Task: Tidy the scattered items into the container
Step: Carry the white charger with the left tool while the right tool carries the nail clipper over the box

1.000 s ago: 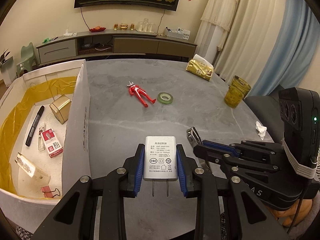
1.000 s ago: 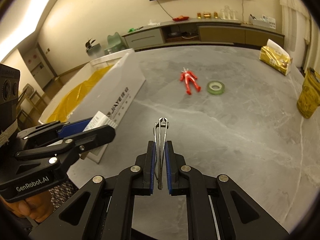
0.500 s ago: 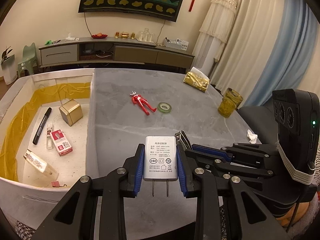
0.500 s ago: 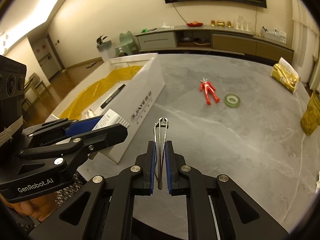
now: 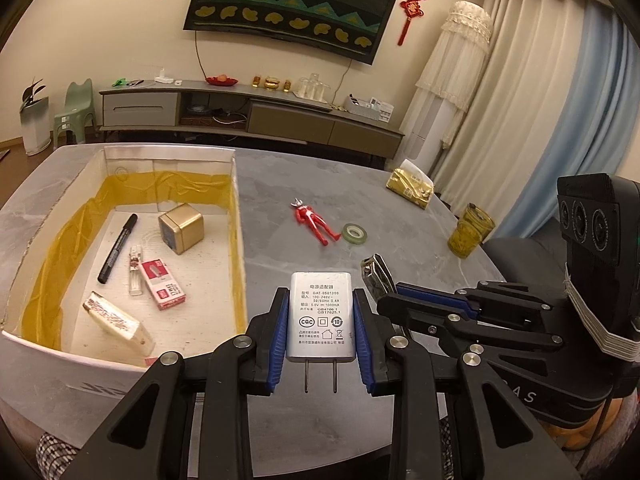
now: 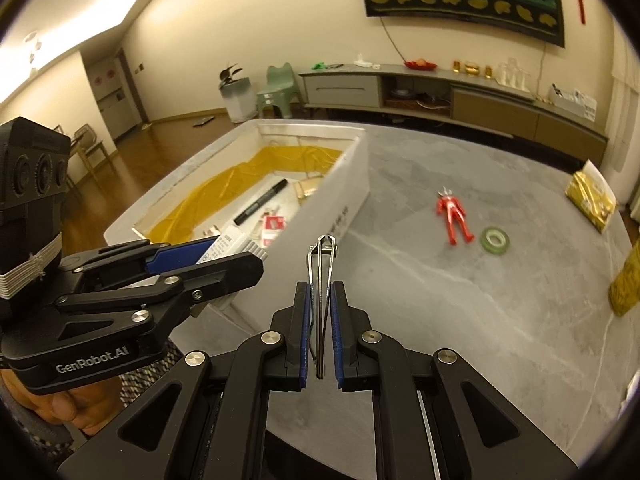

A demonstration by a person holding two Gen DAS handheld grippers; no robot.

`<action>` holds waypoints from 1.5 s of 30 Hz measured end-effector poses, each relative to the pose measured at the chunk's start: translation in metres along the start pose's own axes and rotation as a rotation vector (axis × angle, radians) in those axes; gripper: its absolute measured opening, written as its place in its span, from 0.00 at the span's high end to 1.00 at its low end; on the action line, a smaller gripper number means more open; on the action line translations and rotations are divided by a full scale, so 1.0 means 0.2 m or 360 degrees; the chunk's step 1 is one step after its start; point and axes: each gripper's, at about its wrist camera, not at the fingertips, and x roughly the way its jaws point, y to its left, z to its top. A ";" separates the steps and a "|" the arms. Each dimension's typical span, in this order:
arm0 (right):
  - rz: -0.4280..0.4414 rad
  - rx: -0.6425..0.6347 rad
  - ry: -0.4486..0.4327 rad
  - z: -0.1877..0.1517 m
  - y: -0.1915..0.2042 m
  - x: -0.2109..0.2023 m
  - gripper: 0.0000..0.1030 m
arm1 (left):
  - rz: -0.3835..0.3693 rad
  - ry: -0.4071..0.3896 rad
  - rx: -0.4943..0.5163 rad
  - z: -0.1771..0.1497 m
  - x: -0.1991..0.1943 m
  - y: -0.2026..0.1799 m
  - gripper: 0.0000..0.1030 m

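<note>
Charger (image 5: 321,316) clamped in left hand-held gripper (image 5: 321,334), nail clipper (image 6: 321,276) pinched in right hand-held gripper (image 6: 321,326)

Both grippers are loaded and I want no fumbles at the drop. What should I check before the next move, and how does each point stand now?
1. Left gripper grips the charger squarely, prongs toward the camera: ok.
2. Right gripper holds the nail clipper between its pads: ok.
3. Box open, with bare floor free for both items: ok.
4. Charger over the box: not ok; it is near the box's right wall, but whether inside the rim cannot be told.
5. Clipper over the box: not ok; it appears over the table, right of the wall.
6. Grippers clear of each other: ok, though close side by side.
</note>
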 end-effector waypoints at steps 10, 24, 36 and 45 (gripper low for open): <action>0.0069 -0.0082 0.0016 0.10 0.13 0.06 0.90 | 0.0057 -0.0064 -0.0084 0.06 -0.07 0.17 0.70; 0.0128 -0.0165 0.0049 0.20 0.26 0.18 0.90 | 0.0133 -0.0061 -0.0160 0.15 -0.08 0.40 0.70; 0.0166 -0.0201 0.0080 0.30 0.34 0.31 0.90 | 0.0203 -0.0013 -0.0168 0.23 -0.02 0.55 0.70; 0.0188 -0.0181 0.0114 0.37 0.35 0.42 0.90 | 0.0237 0.0005 -0.0161 0.33 0.02 0.65 0.70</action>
